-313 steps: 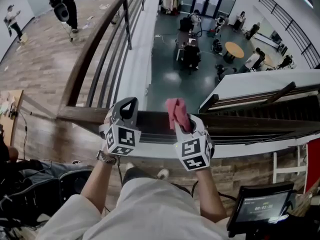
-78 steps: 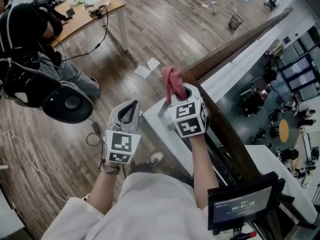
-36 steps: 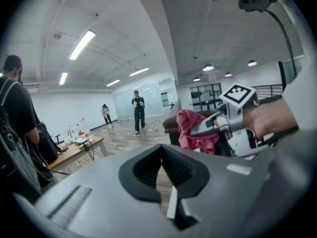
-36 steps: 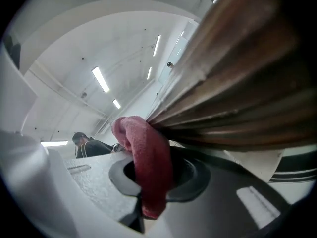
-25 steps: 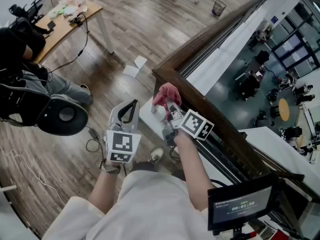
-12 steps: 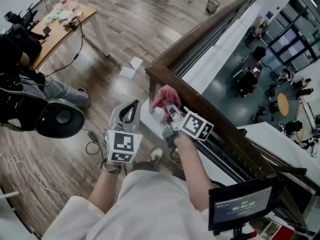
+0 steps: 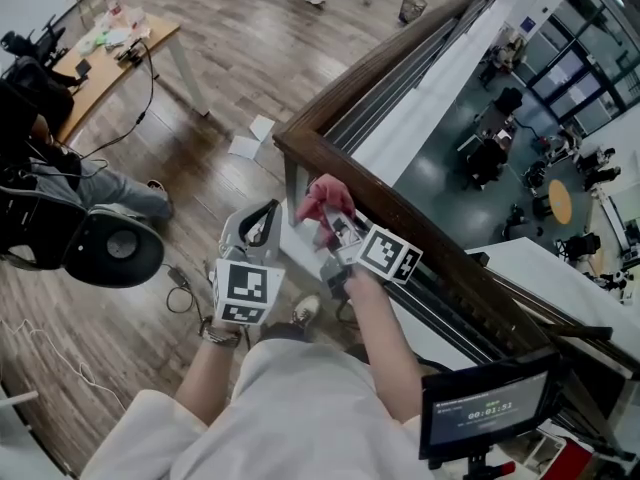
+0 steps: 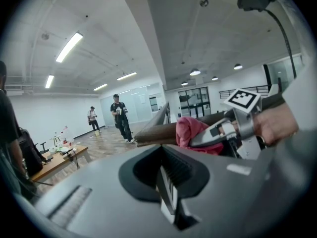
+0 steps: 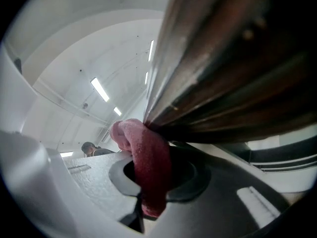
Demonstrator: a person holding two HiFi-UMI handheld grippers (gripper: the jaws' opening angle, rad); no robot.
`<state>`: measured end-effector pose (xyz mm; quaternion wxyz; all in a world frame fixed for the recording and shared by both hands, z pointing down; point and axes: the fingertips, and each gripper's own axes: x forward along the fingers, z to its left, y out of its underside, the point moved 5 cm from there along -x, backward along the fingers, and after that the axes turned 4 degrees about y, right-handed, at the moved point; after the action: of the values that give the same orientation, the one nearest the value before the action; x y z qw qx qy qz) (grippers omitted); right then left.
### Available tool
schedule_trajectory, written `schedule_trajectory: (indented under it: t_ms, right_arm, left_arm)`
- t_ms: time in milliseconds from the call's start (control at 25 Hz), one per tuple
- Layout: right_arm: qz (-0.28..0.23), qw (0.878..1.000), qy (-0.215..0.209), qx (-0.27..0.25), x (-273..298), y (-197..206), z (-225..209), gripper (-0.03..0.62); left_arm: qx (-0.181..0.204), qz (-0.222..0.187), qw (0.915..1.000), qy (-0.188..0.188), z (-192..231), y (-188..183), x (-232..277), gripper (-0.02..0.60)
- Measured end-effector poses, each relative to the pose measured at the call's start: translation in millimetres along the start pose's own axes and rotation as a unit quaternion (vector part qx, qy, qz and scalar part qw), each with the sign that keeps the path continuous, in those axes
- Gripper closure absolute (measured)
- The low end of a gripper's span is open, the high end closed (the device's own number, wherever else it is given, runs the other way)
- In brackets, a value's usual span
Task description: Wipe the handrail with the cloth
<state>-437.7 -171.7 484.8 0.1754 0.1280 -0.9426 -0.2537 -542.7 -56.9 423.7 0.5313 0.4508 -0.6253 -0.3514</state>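
A dark wooden handrail [image 7: 420, 223] runs from a corner [image 7: 290, 143] down to the right, and another length of it goes up to the top right. My right gripper [image 7: 335, 220] is shut on a pink cloth [image 7: 322, 196], pressed against the rail's near side just past the corner. In the right gripper view the cloth [image 9: 148, 167] hangs between the jaws and touches the rail [image 9: 233, 73] above it. My left gripper [image 7: 258, 230] is shut and holds nothing, low and left of the rail. From the left gripper view I see the cloth [image 8: 190, 130] and the right gripper [image 8: 223, 133] ahead.
Beyond the rail is an open drop to a lower floor [image 7: 470, 138] with people and furniture. A wooden desk [image 7: 125, 43] and a seated person [image 7: 40, 168] are at the left. White papers [image 7: 250, 140] lie on the wood floor. A screen [image 7: 485, 408] is at the lower right.
The right gripper turned and brought the cloth down from above the rail onto its near side at the corner. The view has shifted slightly along the rail. The left gripper stays put.
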Motion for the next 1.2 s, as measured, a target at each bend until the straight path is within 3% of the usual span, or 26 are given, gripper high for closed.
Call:
schedule_trajectory:
  t_ms: [1200]
  right_arm:
    - [-0.027,0.999,0.003,0.04,-62.5,0.1,-31.9,0.525]
  left_arm:
    - [0.021,-0.013,0.9986,0.047,-64.9,-23.3,19.8,0.572]
